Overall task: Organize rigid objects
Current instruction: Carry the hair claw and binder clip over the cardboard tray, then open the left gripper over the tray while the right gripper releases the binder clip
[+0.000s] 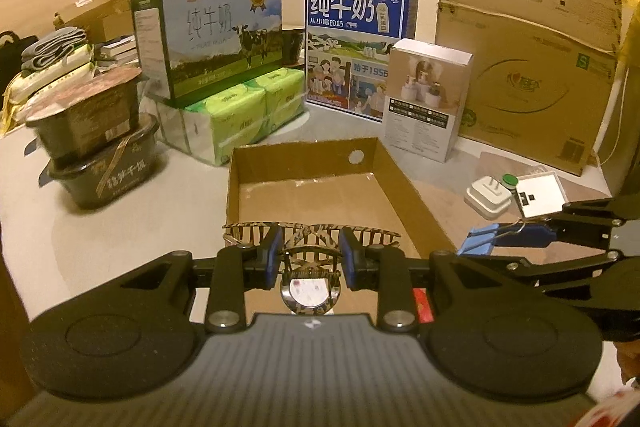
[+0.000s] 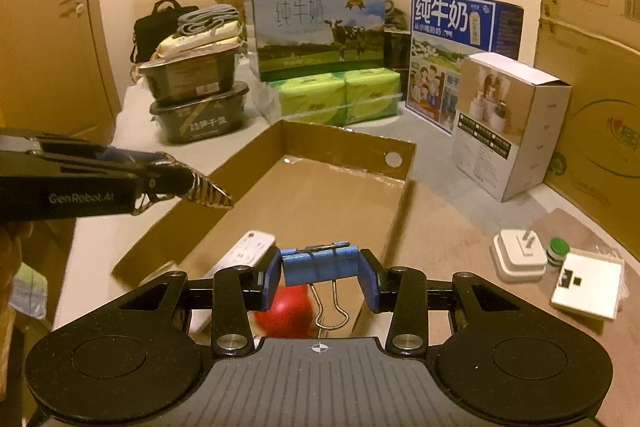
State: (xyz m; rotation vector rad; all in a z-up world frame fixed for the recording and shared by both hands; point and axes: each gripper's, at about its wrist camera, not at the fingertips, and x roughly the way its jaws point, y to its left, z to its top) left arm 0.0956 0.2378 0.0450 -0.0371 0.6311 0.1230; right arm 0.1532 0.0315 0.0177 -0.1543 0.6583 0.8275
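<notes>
A striped hair claw (image 1: 310, 239) and a blue binder clip (image 2: 320, 263) are held above an open cardboard tray (image 2: 348, 147); a remote (image 2: 244, 253) and a blurred red, seemingly round thing (image 2: 290, 311) are seen below.

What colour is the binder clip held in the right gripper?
Blue, with silver wire handles; the binder clip shows best in the right wrist view.

Both wrist views look forward and downward, close over the shared open cardboard tray (image 1: 404, 183), each catching the other tool.
</notes>
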